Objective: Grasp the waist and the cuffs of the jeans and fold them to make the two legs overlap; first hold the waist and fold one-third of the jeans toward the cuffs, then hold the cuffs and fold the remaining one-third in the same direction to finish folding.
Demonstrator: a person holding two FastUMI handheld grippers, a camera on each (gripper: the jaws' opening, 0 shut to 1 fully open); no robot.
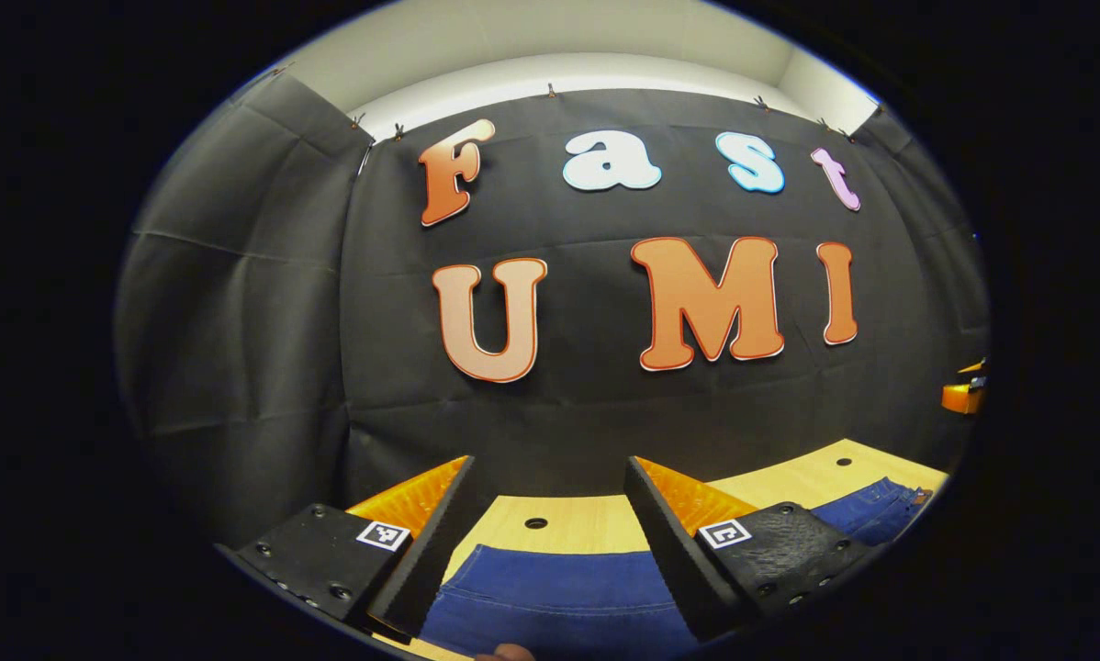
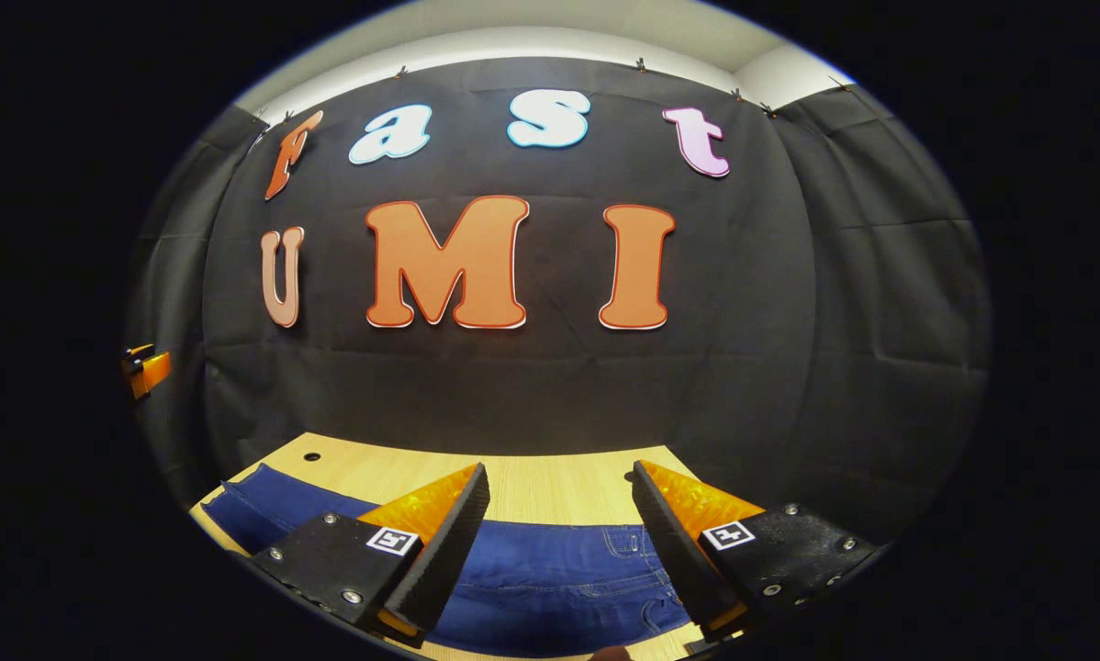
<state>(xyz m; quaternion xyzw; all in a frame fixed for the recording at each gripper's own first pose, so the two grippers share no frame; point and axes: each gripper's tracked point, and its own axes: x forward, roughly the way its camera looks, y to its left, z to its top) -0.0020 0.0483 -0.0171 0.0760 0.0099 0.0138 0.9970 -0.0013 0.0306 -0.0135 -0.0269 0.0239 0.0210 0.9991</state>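
My left gripper [image 1: 550,532] — jaws spread wide, holding nothing, above the jeans [image 1: 559,597] lying flat on the wooden table [image 1: 596,519] at 6 o'clock. My right gripper [image 2: 559,542] is likewise agape over the jeans [image 2: 559,578] — pocket stitching at 5 o'clock.

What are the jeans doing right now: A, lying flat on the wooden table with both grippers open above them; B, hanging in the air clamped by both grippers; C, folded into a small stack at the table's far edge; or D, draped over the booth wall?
A: the jeans lie spread on the wooden table, and the left gripper and right gripper each have their fingers wide apart, gripping nothing.
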